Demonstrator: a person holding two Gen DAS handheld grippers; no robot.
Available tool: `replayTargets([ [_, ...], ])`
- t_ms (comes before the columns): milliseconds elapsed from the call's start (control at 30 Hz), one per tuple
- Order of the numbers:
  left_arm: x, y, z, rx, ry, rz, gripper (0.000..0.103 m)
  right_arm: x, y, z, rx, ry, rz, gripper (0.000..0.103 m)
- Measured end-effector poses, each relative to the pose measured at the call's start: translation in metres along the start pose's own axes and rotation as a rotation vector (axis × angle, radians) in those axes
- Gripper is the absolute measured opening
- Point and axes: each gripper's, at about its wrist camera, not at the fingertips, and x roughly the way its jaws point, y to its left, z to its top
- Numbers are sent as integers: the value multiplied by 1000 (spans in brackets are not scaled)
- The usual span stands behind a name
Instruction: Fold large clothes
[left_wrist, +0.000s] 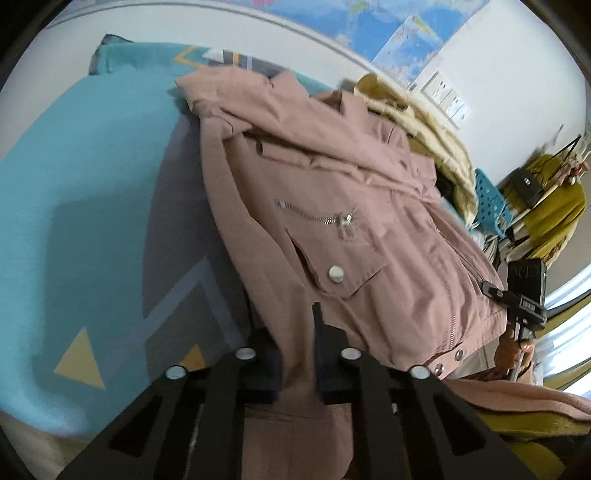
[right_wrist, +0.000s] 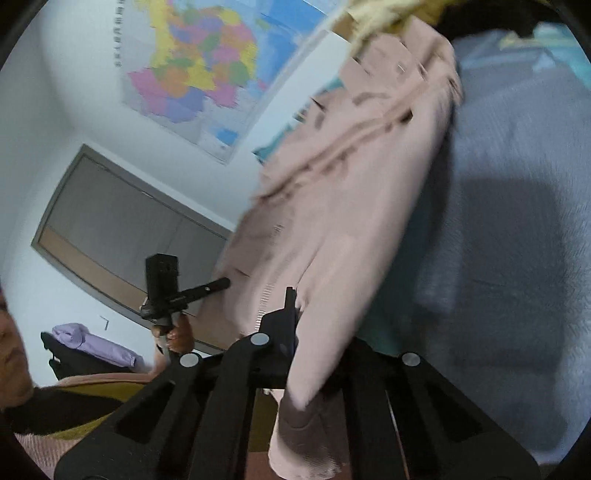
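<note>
A dusty pink jacket (left_wrist: 332, 192) with a chest zip and snap pocket lies partly lifted over a teal and grey blanket (left_wrist: 74, 192). My left gripper (left_wrist: 295, 354) is shut on the jacket's sleeve or lower edge at the bottom of the left wrist view. My right gripper (right_wrist: 306, 332) is shut on the jacket's (right_wrist: 351, 184) hem and holds it up off the blanket (right_wrist: 517, 184). The right gripper also shows in the left wrist view (left_wrist: 524, 295), at the jacket's right hem. The left gripper shows in the right wrist view (right_wrist: 166, 291), at the jacket's other edge.
A pile of cream and mustard clothes (left_wrist: 424, 110) lies behind the jacket. A teal perforated basket (left_wrist: 487, 199) and shelves stand at the right. A wall map (right_wrist: 199, 66) and a grey door (right_wrist: 122, 236) are behind. A chair with lilac cloth (right_wrist: 88, 347) stands low left.
</note>
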Motion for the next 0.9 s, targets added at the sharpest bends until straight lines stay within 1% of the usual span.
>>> replayTargets([
  [33,-8,0,-1,-2,-13,-9,8,-6,8,-2,-21,-9,16,4],
  [67,-14,1,-2,-1,-19,-17,8,-10,15,-4,-49,-10,13,4],
  [133,-19,2,-7,1,-8,-12,9,-10,17,-6,-54,7,-6,4],
  [200,-13,8,-13,-6,34,-11,18,-5,8,-10,-39,49,-54,4],
  [233,-9,15,-16,-29,53,-1,28,-4,1,-12,-10,64,-72,7],
  [267,-6,20,-18,-46,62,-9,36,-2,-4,-14,-2,82,-92,8],
  [300,-3,25,-20,-60,74,-29,39,-1,-6,-16,0,89,-107,12],
  [333,-4,26,-21,-57,65,-45,43,-1,-8,-17,4,92,-116,22],
  [367,-4,24,-21,-51,62,-60,53,-1,-10,-19,8,96,-120,29],
  [400,-2,20,-21,-43,62,-72,58,-2,-11,-20,9,96,-124,40],
  [433,0,15,-21,-20,63,-89,68,-1,-11,-22,5,99,-121,42],
  [467,2,9,-20,1,65,-98,72,1,-11,-24,0,112,-114,43],
  [500,7,3,-19,20,69,-101,72,5,-12,-24,0,115,-120,48],
  [533,10,-1,-20,33,68,-100,67,9,-14,-25,5,121,-131,48],
  [567,13,-5,-20,53,67,-100,40,15,-14,-24,8,122,-125,45],
  [600,16,-7,-20,61,75,-86,30,17,-13,-24,10,119,-118,29],
  [633,20,-7,-19,52,75,-47,16,19,-12,-24,18,112,-99,7],
  [667,19,-5,-18,37,69,-49,8,18,-9,-22,20,95,-66,6],
  [733,8,0,-15,-10,31,-64,4,10,0,-20,11,55,-33,5],
  [833,-23,-1,-11,-27,-58,-96,3,-8,21,-15,-25,-6,31,4],
  [900,-43,-5,-10,-23,-111,-109,2,-16,40,-13,-71,-26,74,4],
])
